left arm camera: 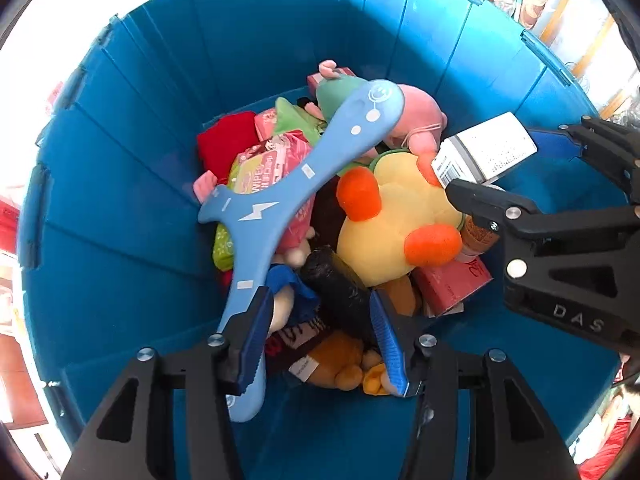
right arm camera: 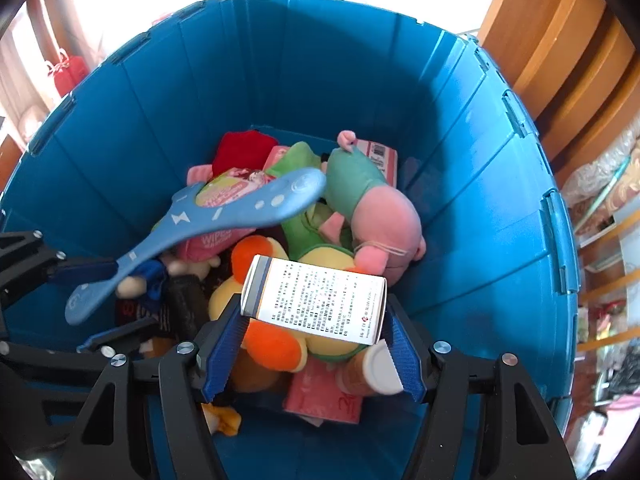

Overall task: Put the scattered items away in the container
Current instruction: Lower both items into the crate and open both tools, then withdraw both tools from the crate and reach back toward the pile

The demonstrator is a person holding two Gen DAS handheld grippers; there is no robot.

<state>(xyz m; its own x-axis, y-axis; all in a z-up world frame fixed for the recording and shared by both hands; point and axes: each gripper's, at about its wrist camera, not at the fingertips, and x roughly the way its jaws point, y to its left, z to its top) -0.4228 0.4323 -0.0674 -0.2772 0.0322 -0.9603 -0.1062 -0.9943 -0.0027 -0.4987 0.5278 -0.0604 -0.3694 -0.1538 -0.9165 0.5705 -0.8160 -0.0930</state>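
While pointing down into the blue container [left arm camera: 120, 160], leaves left gripper [left arm camera: 318, 296] fingers apart, with blue boomerang toy [left arm camera: 288, 184] leaning on the nine-o'clock pad only, long axis running seven to one o'clock over the pile. Clamps right gripper [right arm camera: 312, 308] on white printed box [right arm camera: 316, 296], long axis nine to three, above yellow plush [right arm camera: 222, 300]; likely needs only a release.

"WIPES" on pink pack [left arm camera: 272, 168]

Bright daylight glares at left; wooden furniture [right arm camera: 560, 40] stands at right.
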